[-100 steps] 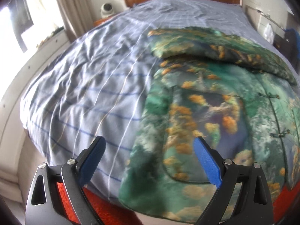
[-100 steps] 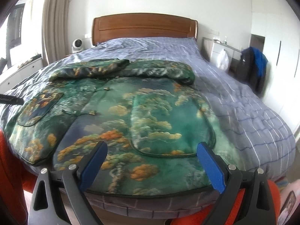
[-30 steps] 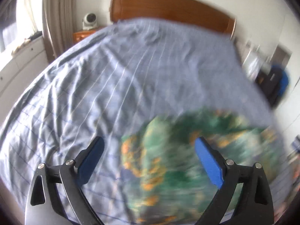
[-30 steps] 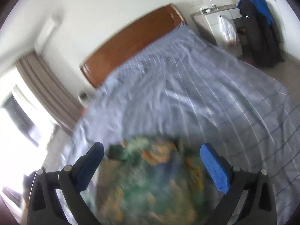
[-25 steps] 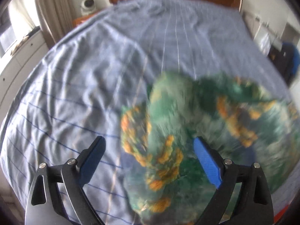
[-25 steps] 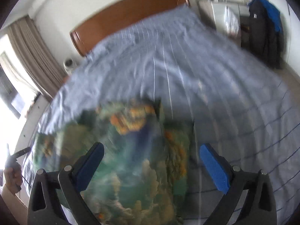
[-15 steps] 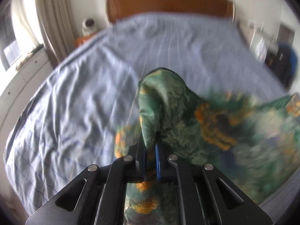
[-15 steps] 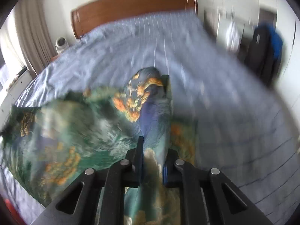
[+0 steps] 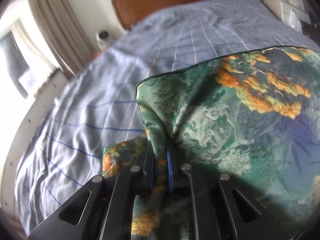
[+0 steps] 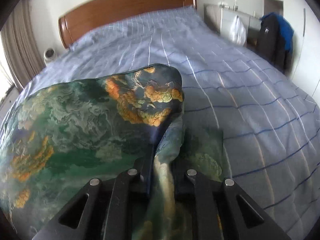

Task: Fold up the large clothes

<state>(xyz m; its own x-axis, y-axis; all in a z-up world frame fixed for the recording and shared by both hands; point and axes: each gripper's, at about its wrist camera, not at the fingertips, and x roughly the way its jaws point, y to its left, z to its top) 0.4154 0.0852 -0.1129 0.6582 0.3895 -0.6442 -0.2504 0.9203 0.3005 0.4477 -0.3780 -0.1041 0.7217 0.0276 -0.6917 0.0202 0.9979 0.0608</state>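
Note:
A large green padded jacket [image 9: 230,124] with orange and blue landscape print lies bunched on the bed. My left gripper [image 9: 160,160] is shut on a fold at its left edge, and the cloth rises in a hump ahead and spreads to the right. In the right wrist view the same jacket [image 10: 76,120] fills the left half. My right gripper [image 10: 163,166] is shut on a fold at its right edge, and a rounded corner with orange print stands up just beyond the fingers.
The bed is covered by a pale blue striped sheet [image 9: 84,116], also seen as sheet [image 10: 250,104]. A wooden headboard [image 10: 124,6] stands at the far end. Curtains [image 9: 58,30] and a window are at the left; a white cabinet and a dark hanging coat [image 10: 276,40] at the right.
Both grippers were wide open above the jacket a second ago. They have since dropped and shut on folds of the cloth, one at each side, lifting the edges into humps.

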